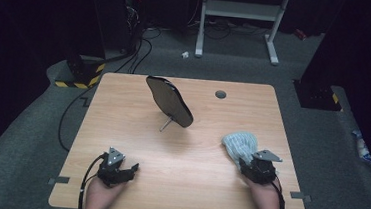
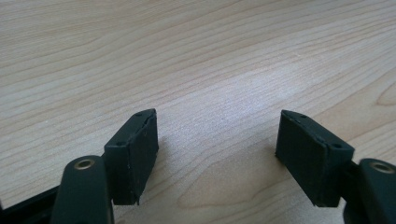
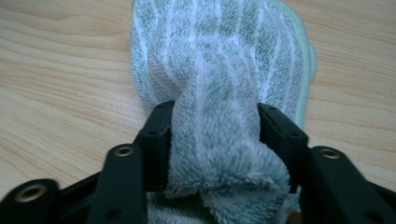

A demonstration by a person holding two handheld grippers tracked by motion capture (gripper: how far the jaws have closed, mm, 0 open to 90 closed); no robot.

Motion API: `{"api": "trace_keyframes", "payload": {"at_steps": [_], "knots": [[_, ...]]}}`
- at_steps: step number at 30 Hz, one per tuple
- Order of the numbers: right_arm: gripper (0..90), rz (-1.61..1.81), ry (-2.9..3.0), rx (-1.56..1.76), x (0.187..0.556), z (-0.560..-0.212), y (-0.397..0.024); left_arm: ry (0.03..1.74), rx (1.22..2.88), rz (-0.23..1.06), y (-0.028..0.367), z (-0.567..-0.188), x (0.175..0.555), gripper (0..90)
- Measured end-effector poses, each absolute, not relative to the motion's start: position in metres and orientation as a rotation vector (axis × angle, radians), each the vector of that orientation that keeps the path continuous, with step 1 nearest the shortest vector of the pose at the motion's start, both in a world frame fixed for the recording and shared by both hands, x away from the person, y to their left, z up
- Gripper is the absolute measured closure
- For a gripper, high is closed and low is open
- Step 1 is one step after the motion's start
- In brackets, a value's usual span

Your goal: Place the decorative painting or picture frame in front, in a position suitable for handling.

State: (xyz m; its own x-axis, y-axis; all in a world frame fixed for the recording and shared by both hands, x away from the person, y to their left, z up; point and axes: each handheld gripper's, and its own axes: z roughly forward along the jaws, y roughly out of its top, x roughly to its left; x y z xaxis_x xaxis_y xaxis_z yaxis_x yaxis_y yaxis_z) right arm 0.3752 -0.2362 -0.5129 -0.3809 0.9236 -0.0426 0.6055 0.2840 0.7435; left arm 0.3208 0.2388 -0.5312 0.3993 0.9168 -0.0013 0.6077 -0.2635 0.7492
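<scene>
A fluffy grey-green striped cloth (image 1: pixel 239 143) lies on the wooden table (image 1: pixel 192 185) at the right. My right gripper (image 1: pixel 247 164) sits at its near end. In the right gripper view the cloth (image 3: pixel 219 56) is bunched between both pads of the right gripper (image 3: pixel 212 140), which press on it. A black oval plate (image 1: pixel 168 101) stands tilted on a short metal stem (image 1: pixel 165 124) near the table's middle. My left gripper (image 1: pixel 130 170) rests at the front left, open, with only bare wood between the pads of the left gripper (image 2: pixel 217 154).
A round cable hole (image 1: pixel 220 94) sits in the tabletop at the back. Behind the table stand a white metal frame (image 1: pixel 240 18) and black equipment with cables (image 1: pixel 127 60) on grey carpet.
</scene>
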Motion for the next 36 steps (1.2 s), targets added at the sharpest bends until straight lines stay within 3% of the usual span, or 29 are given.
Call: {"api": "trace_keyframes", "payload": {"at_steps": [4,12,22,36], "knots": [[34.4,0.930,2.076,1.397,0.377,-0.509,-0.238,1.297,1.982,0.583,0.239,-0.531,0.321,29.7],[24.7,1.048,2.009,1.356,0.368,-0.484,-0.231,1.297,1.979,0.582,0.239,-0.531,0.321,30.2],[32.4,1.185,2.122,1.224,0.354,-0.469,-0.196,1.295,1.980,0.582,0.238,-0.531,0.322,30.2],[32.9,1.061,2.302,1.150,0.346,-0.517,-0.150,1.297,1.978,0.582,0.238,-0.531,0.322,31.2]]}}
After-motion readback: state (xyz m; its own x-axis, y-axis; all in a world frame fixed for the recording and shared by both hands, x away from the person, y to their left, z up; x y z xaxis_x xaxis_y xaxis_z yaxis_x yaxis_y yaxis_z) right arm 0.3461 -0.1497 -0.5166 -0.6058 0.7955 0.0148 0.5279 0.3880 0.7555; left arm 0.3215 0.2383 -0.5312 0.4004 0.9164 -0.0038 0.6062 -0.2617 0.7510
